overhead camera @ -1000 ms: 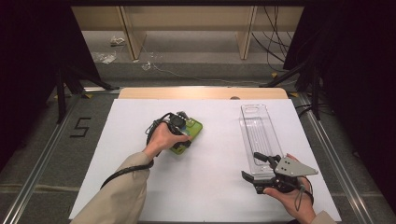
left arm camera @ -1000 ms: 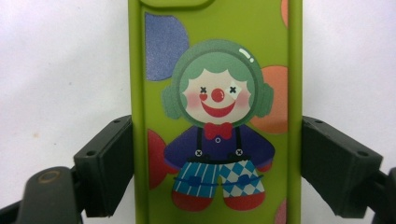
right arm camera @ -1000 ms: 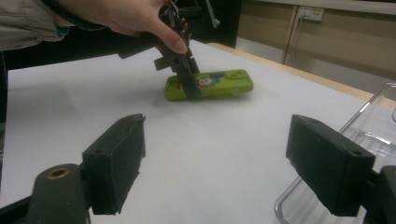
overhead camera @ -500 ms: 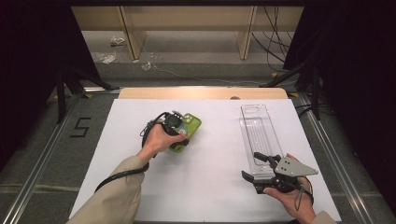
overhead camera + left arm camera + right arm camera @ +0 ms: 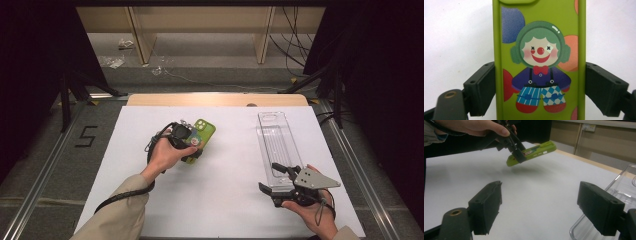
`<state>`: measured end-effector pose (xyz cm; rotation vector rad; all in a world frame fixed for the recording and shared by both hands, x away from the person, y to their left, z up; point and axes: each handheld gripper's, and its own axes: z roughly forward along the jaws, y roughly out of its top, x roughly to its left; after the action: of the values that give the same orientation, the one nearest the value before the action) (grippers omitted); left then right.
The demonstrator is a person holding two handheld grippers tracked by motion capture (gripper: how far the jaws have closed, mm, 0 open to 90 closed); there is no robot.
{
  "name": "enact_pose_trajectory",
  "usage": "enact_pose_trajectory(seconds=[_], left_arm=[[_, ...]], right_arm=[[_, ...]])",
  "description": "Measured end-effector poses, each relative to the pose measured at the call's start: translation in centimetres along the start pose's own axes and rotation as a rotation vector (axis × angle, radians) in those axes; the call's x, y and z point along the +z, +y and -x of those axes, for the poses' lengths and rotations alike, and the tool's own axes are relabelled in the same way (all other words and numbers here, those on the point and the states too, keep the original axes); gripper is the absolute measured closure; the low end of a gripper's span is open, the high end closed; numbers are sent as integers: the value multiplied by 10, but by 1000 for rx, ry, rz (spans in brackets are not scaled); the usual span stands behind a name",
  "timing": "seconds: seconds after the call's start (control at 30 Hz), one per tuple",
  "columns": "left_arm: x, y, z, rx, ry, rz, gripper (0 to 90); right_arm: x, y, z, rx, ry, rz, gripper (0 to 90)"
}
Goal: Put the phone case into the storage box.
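1. While the left gripper (image 5: pixel 192 145) clamps the green phone case (image 5: pixel 539 60) by its long edges, the case hangs tilted above the white table (image 5: pixel 220 200), left of centre, probably for carrying.
2. Right gripper (image 5: pixel 280 190) rests open and empty, near right, beside the clear tray (image 5: pixel 275 140), likely the destination.

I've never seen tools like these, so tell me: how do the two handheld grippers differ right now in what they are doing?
The left gripper is clamped on the long sides of a green phone case and holds it tilted off the white table; the right gripper has nothing between its open jaws. The left gripper is out over the middle of the table; the right gripper sits near the front edge, beside a clear plastic tray. Both have two black jaws and a trailing cable.
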<state>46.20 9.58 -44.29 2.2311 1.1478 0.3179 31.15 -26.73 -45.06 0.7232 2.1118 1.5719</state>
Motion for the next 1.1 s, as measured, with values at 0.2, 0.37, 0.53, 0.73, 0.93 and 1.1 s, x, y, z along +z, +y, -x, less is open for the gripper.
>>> enact_pose_trajectory(seconds=[0.2,0.37,0.53,0.73,0.93,1.1], left_arm=[[-6,-7,3,-3,-6,36,164],[-12,-12,5,-2,-10,64,164],[-18,-17,8,1,-8,89,164],[-24,-23,10,16,-18,122,164],[-27,-33,12,16,-21,146,164],[-32,-41,15,17,-33,158,164]], right_arm=[[1,0,0,0,0,0,204],[1,0,-1,-1,3,0,198],[2,1,-1,2,1,3,195],[3,1,-1,5,-2,0,188],[4,1,-1,4,-4,0,172],[5,2,-2,-1,-13,-2,157]])
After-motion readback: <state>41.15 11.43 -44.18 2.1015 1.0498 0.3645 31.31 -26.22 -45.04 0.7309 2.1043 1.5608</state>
